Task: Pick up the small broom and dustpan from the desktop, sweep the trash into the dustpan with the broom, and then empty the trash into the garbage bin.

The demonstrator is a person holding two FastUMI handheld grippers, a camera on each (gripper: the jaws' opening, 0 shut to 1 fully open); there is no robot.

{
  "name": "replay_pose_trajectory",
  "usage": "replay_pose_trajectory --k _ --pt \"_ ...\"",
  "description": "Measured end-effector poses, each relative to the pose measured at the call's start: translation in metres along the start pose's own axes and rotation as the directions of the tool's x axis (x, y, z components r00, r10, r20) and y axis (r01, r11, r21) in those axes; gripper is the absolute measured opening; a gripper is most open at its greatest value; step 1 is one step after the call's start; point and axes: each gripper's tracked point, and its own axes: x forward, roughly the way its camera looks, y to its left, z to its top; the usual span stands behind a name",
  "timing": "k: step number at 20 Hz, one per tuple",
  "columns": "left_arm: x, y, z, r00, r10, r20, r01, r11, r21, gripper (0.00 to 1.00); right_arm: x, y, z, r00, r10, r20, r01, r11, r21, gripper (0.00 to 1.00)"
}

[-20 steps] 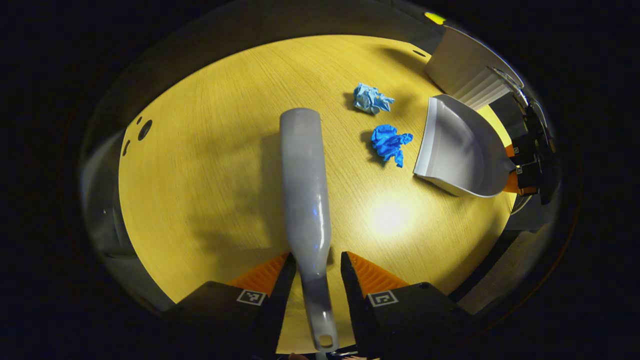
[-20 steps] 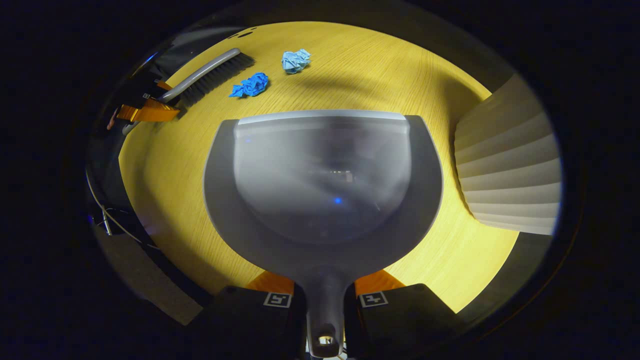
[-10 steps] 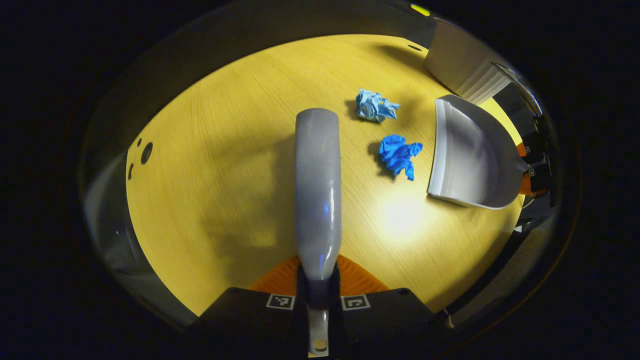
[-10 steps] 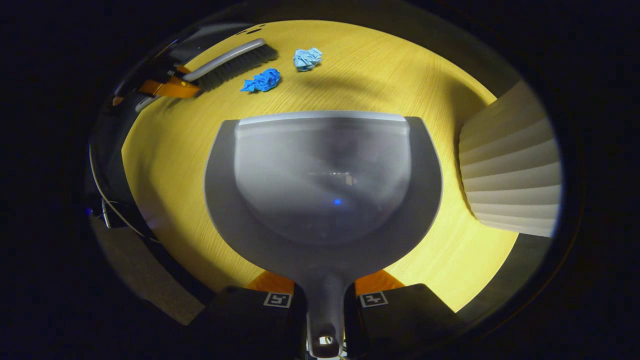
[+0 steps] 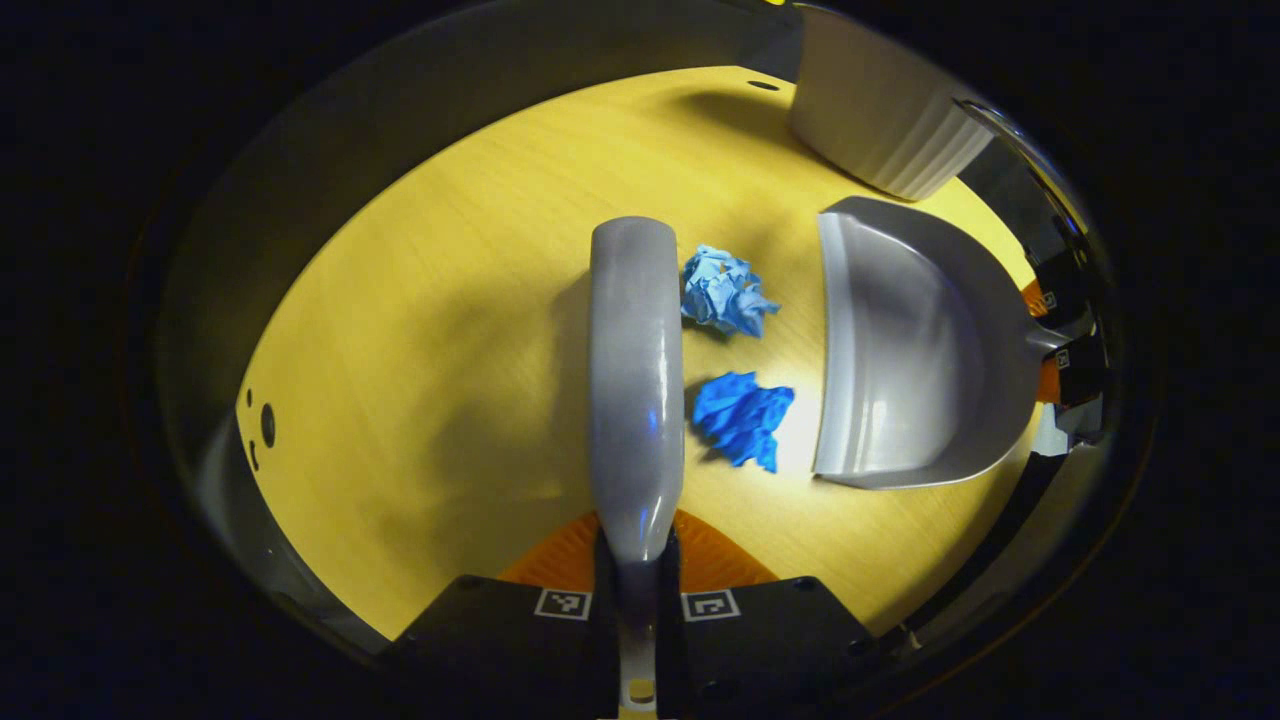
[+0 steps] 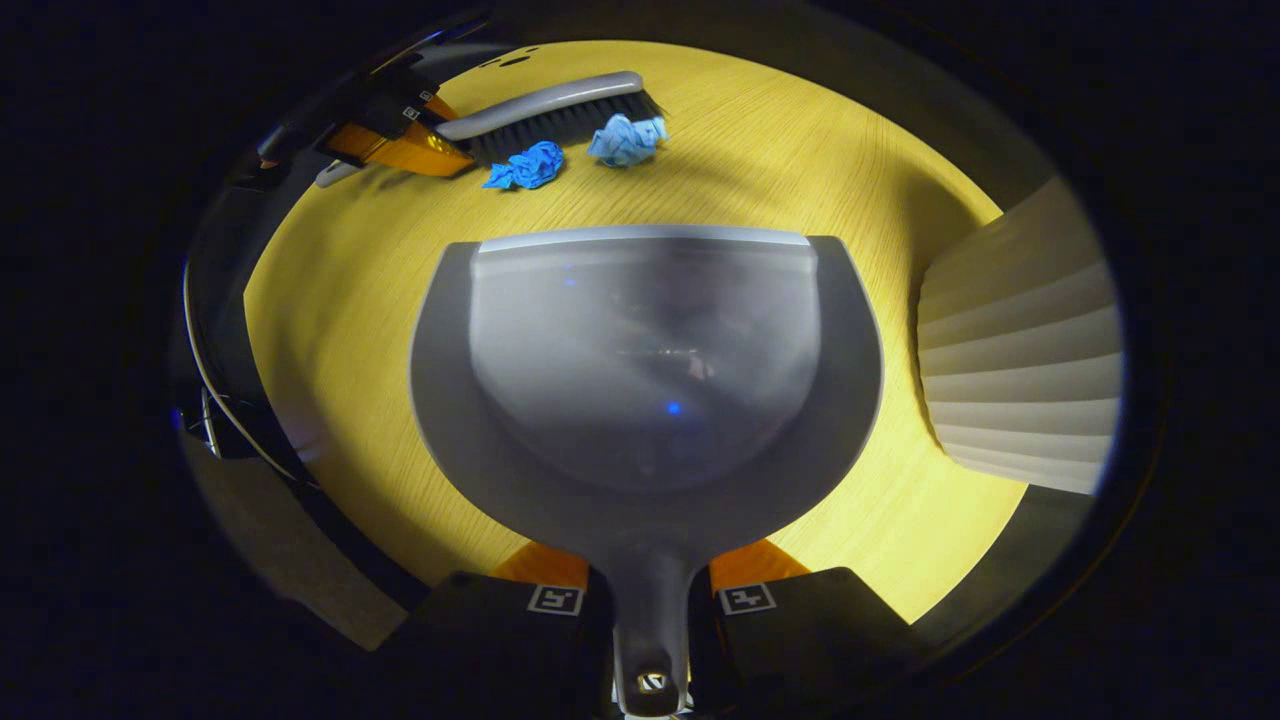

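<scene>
- At lower centre of the left gripper view, the left gripper [image 5: 638, 590] pinches the broom [image 5: 636, 380] handle, head aimed up-frame to push sideways.
- Right of it lie the pale blue paper wad [image 5: 722, 292] and dark blue paper wad [image 5: 742, 418], just beside the bristle side.
- Further right, the dustpan [image 5: 900, 350] faces them, its lip presumably set to receive the sweep.
- Upper right stands the ribbed garbage bin [image 5: 880, 115].
- From the right gripper view, the right gripper [image 6: 650, 600] visibly clamps the dustpan handle, and the broom's dark bristles show.

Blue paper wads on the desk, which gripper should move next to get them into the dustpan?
Left. The left gripper holds the broom, whose bristles sit right beside both paper wads, with the dustpan open on their far side. The right gripper probably just needs to steady the dustpan.
</scene>
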Motion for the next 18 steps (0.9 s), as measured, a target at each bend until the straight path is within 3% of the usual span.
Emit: replay_pose_trajectory --k 3,4,11,15,18 --pt "-0.001 -0.025 0.003 0.999 -0.051 0.002 0.051 0.999 0.001 0.18 0.001 0.0 0.0 1.0 0.0 0.007 0.0 1.0 0.003 0.38" --pt "-0.001 -0.033 0.005 0.998 -0.064 0.002 0.064 0.998 -0.005 0.18 0.0 0.001 0.0 1.0 0.0 0.008 0.0 1.0 0.005 0.34" --pt "-0.007 -0.078 0.013 0.99 -0.139 0.023 0.14 0.99 -0.034 0.18 0.002 0.001 -0.001 1.0 -0.002 0.022 0.002 1.0 0.01 0.34" --pt "-0.012 -0.085 0.013 0.985 -0.167 0.034 0.168 0.986 -0.022 0.22 0.004 0.002 -0.001 0.999 0.005 0.038 -0.005 1.0 0.01 0.34" --pt "-0.022 -0.096 0.011 0.976 -0.214 0.027 0.213 0.976 0.045 0.18 0.006 0.003 -0.001 0.998 0.005 0.064 -0.006 1.0 0.007 0.34"
